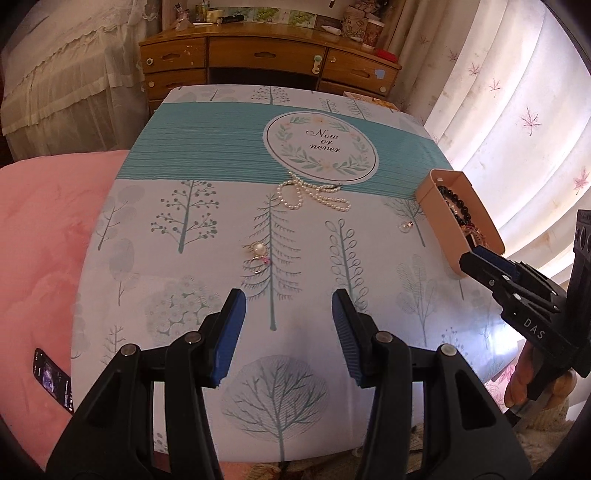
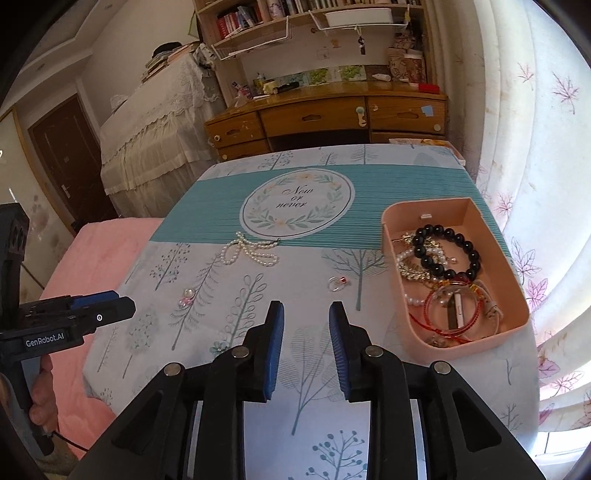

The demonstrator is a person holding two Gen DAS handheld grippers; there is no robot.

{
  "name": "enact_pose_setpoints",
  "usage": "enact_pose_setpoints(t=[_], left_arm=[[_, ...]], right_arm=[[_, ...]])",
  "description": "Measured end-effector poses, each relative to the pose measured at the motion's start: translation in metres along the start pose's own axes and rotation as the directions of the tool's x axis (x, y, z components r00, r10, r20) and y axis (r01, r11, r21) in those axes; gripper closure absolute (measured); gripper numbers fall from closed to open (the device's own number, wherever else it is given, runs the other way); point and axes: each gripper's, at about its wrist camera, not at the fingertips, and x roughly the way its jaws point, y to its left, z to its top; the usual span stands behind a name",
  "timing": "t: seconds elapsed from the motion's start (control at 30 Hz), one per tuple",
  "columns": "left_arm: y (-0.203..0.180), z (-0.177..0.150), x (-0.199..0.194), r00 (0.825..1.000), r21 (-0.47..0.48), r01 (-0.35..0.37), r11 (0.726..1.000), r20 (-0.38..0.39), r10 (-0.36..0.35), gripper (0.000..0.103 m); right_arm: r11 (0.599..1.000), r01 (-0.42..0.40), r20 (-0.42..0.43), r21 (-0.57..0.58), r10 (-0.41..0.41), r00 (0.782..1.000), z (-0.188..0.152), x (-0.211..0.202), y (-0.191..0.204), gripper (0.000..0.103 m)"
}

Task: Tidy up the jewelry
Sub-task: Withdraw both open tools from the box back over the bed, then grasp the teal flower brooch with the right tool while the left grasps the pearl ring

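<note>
Pink tray (image 2: 513, 295) at two o'clock collects bracelets; our left tongs (image 1: 288, 308) and right tongs (image 2: 306, 319) gape empty, pearl necklace (image 2: 247, 253) waiting at eleven.

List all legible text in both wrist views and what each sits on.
"Now or never": in the wreath medallion on the printed tabletop.
"GenRobot.AI": side of the left gripper, seen from the right wrist.
"DAS": side of the right gripper, seen from the left wrist; the rest is cut off.
Book spines on the shelf and the phone screen: too small to read.
</note>
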Motion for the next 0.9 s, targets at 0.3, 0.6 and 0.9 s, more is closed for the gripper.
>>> enact_pose_setpoints(t=[0.3, 0.6, 0.9], left_arm=[[0.042, -0.014, 0.033, 0.997, -0.047, -0.018, 0.999, -0.078, 0.014, 0.058], [0.049, -0.012, 0.065, 0.992, -0.050, 0.019, 0.999, -0.121, -0.025, 0.058], [0.052, -0.001, 0.078, 0.992, -0.044, 0.034, 0.998, -0.121, -0.040, 0.058]], right_arm=[[0.958, -0.201, -0.190, -0.206, 0.162, 0.968, -0.025, 0.047, 0.061, 0.062], [0.892, -0.220, -0.254, -0.394, 0.124, 0.959, -0.057, 0.085, 0.099, 0.063], [0.907, -0.214, -0.259, -0.364, 0.122, 0.958, -0.047, 0.117, 0.090, 0.076]])
